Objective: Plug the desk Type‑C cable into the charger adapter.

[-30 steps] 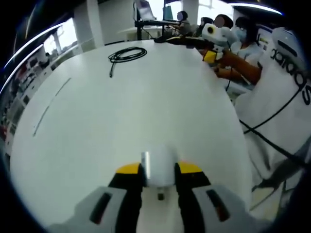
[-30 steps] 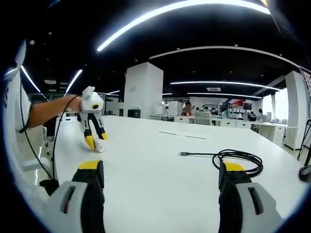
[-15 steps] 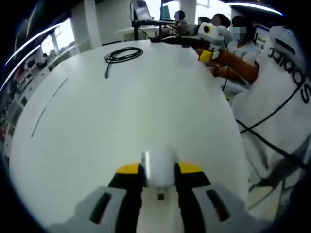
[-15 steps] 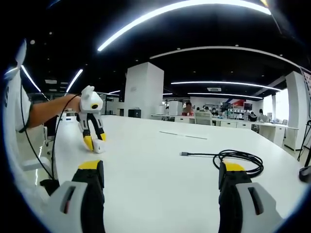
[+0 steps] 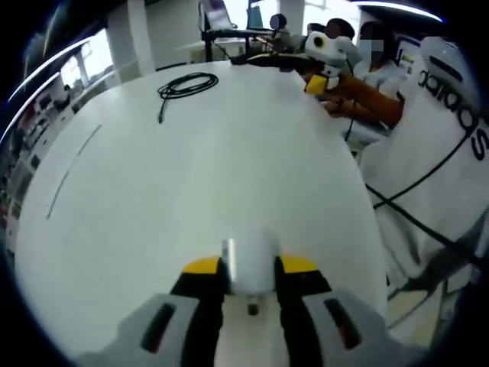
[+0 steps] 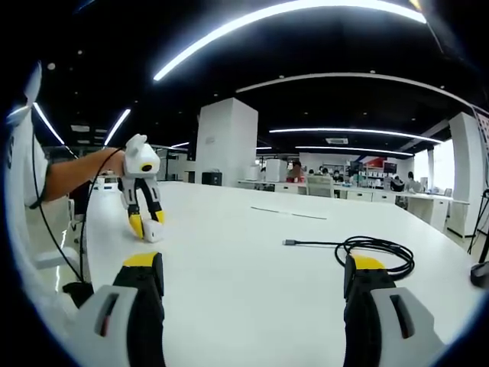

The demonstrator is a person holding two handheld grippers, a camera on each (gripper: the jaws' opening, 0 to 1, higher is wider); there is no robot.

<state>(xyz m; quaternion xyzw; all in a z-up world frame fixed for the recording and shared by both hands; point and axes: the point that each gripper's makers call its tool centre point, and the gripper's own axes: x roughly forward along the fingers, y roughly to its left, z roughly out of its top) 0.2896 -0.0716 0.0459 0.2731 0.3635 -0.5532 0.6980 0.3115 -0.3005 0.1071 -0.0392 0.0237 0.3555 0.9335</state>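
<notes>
My left gripper (image 5: 250,267) is shut on a white charger adapter (image 5: 248,254), held low over the white table (image 5: 214,168). The black Type-C cable (image 5: 186,84) lies coiled at the far side, its plug end (image 5: 161,118) pointing toward me. In the right gripper view the coil (image 6: 376,253) lies on the table just beyond my right jaw, with the plug (image 6: 288,242) stretched to the left. My right gripper (image 6: 252,279) stands open with nothing between its jaws. The left gripper (image 6: 144,223) shows at the left with the adapter (image 6: 150,232) at its tips.
A thin dark line (image 6: 286,213) crosses the tabletop. A person in a white shirt (image 5: 439,145) with a black lead stands at the table's edge. A dark object (image 6: 480,272) sits at the far right. Desks and people fill the background.
In the right gripper view the left gripper with the adapter has edged slightly to the left. The left gripper view has shifted a little with it. The cable lies still.
</notes>
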